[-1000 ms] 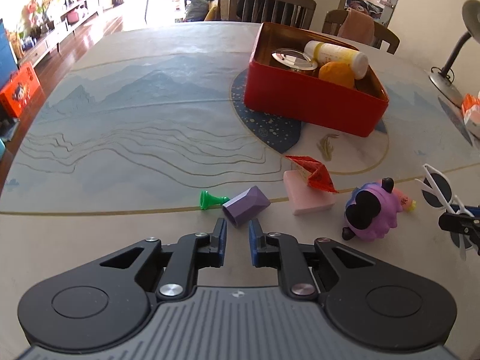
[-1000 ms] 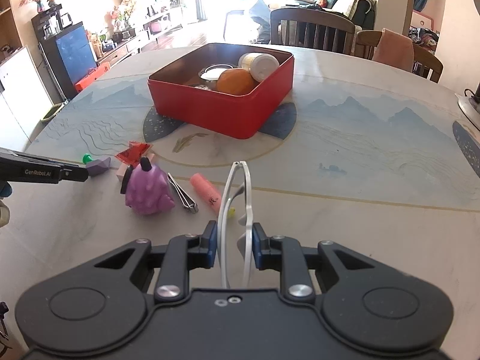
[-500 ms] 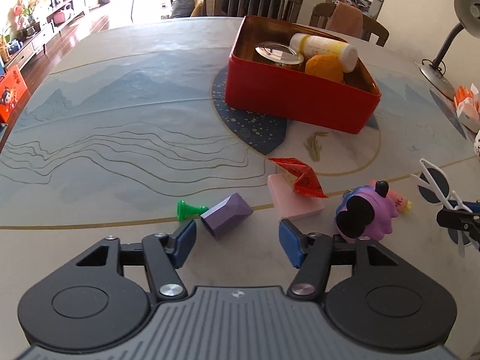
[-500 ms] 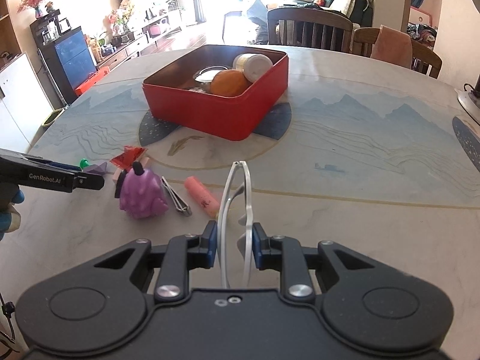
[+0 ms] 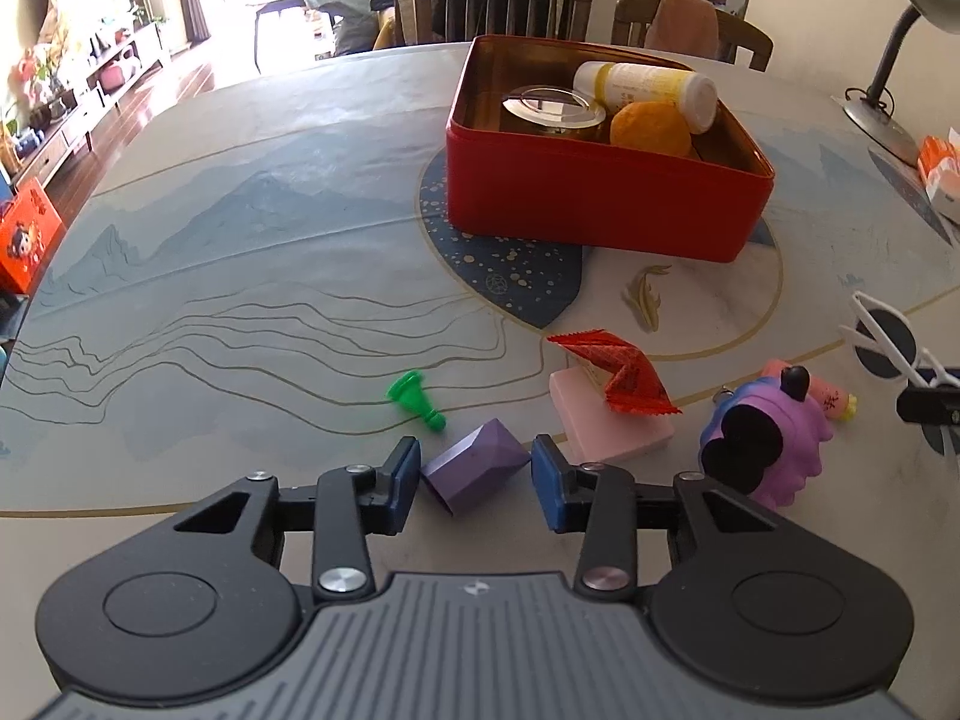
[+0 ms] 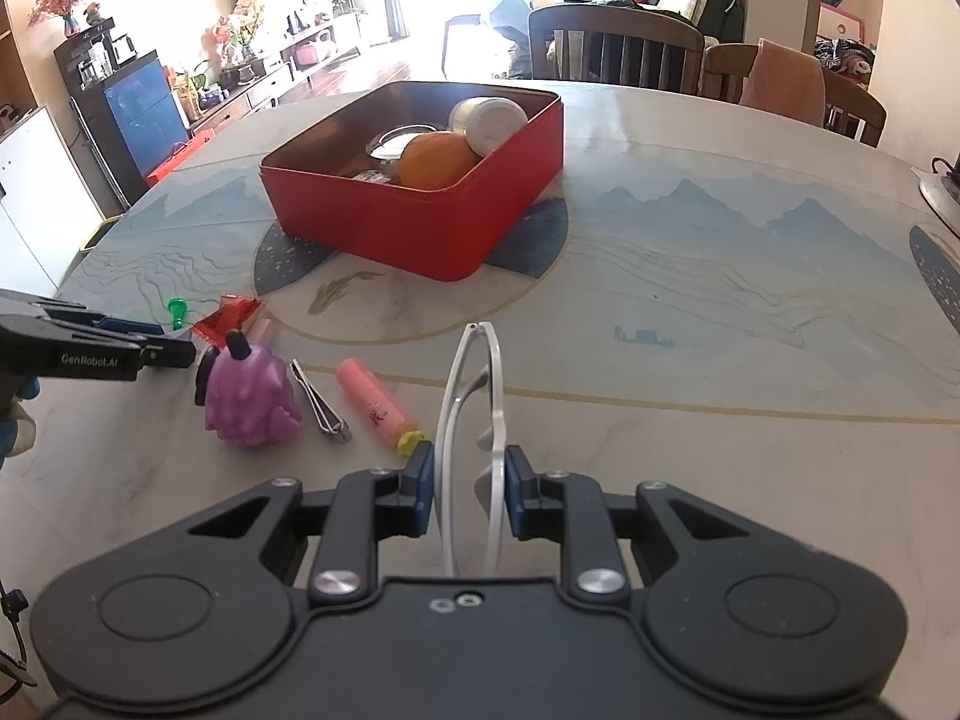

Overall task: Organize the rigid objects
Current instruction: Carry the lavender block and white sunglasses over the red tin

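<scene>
A purple block [image 5: 474, 463] lies on the table between the fingers of my left gripper [image 5: 474, 480], which is open around it, with a small gap on each side. My right gripper [image 6: 468, 480] is shut on white-framed glasses [image 6: 474, 420], held above the table; they also show in the left wrist view [image 5: 888, 348]. A red tin [image 5: 600, 192] at the table's middle holds a jar, an orange and a white bottle. The tin also shows in the right wrist view [image 6: 420, 222].
Near the purple block lie a green pawn [image 5: 414, 399], a pink block [image 5: 606, 420] with a red wrapper [image 5: 618, 363] on it, a purple toy [image 5: 762, 444], nail clippers [image 6: 321, 402] and a pink tube [image 6: 375, 405]. Chairs stand behind the table; a lamp [image 5: 900, 48] stands far right.
My left gripper opened from shut and moved forward, so the purple block now sits between its fingers. The right gripper kept hold of the glasses and moved a little nearer the tin.
</scene>
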The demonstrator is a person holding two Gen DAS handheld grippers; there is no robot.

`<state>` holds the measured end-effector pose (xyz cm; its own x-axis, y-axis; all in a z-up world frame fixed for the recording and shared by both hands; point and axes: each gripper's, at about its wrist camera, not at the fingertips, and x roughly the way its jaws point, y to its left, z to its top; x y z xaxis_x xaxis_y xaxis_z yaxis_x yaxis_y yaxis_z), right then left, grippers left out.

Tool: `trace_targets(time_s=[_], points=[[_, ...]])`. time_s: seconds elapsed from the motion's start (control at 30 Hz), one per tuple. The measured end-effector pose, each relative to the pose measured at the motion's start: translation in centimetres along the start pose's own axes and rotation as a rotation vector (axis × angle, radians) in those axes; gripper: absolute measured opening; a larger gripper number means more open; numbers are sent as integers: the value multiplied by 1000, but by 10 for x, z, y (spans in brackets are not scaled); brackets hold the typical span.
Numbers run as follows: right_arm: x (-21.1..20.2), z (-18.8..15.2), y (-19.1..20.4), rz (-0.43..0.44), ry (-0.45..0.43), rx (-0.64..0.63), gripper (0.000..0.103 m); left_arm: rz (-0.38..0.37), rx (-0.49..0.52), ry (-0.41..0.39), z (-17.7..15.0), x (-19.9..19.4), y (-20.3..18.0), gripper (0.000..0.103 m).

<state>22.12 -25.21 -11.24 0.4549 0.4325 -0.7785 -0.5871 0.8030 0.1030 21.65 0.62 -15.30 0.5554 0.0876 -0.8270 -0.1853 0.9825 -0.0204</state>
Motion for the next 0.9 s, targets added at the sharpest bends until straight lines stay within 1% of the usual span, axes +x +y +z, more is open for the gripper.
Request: trace_targets(time_s=[0.23, 0.5, 0.7, 0.9], points=[[-2, 6, 2, 0, -17, -1, 22, -2, -28, 0, -2, -6, 0, 39], [-19, 20, 11, 14, -58, 4, 22, -16, -76, -19, 2, -24, 5, 39], [-37, 41, 22, 22, -108, -1, 22, -42, -98, -68, 15, -47, 6, 39], [-51, 71, 28, 32, -163, -5, 22, -68, -96, -131, 39, -68, 3, 39]])
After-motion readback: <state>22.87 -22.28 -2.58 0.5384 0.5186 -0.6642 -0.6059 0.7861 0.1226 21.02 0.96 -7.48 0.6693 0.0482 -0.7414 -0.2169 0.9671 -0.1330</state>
